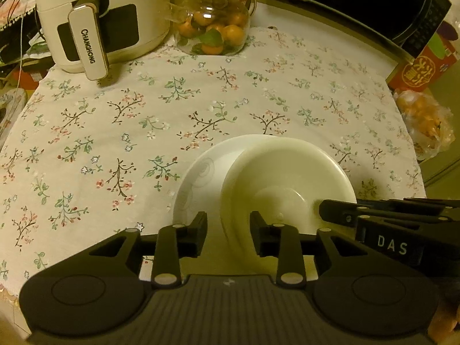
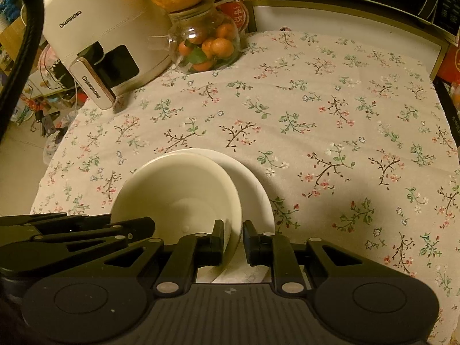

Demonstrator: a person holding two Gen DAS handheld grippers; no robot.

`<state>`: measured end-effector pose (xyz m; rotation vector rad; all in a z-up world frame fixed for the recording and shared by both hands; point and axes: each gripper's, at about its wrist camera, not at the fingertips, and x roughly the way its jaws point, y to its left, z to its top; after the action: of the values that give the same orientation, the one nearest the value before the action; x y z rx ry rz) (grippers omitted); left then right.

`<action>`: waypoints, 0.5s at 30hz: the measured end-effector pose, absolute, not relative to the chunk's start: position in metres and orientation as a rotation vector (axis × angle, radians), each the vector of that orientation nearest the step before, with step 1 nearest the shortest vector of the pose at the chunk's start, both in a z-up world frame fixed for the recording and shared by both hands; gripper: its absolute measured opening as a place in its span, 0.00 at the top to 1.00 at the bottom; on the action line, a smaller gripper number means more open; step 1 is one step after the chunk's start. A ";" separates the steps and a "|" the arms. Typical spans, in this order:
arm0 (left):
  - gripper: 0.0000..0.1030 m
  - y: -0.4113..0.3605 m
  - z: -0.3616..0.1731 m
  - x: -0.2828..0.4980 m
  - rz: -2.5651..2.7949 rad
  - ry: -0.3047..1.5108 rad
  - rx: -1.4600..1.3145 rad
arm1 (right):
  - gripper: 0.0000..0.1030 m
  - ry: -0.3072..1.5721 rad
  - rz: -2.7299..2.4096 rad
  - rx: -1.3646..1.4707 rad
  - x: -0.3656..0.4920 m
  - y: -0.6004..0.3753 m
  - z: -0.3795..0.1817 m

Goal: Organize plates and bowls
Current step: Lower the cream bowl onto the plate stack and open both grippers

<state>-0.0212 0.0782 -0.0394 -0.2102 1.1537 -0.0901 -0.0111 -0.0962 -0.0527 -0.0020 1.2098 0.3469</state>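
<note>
**Bowl seated in plate, both rims straddled**

The table (image 2: 345,92) carries a plate (image 1: 195,184) with the bowl (image 1: 287,184) nested in it, tilted. Relative to the bowl: the left hand-held gripper (image 1: 228,237) straddles its left rim, jaws apart with clearance; the right hand-held gripper (image 2: 233,241) straddles its right rim, jaws slightly apart. Both are equally near.

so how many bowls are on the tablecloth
2: a cream bowl tilted inside a wider white bowl, both at the near edge between the grippers. Anything beneath them would be hidden.
</note>
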 end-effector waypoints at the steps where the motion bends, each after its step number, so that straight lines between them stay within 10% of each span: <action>1: 0.66 0.080 -0.036 -0.023 -0.085 1.143 -0.209 | 0.80 1.207 0.348 0.008 -0.012 -0.097 -0.051; 15: 0.48 0.094 0.025 -0.089 -0.013 0.963 -0.164 | 0.65 1.102 0.331 0.109 -0.059 -0.119 -0.012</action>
<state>-0.0886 0.0938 0.0254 -0.1644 0.9634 -0.0127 -0.0591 -0.1189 -0.0120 0.1089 1.1016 0.3314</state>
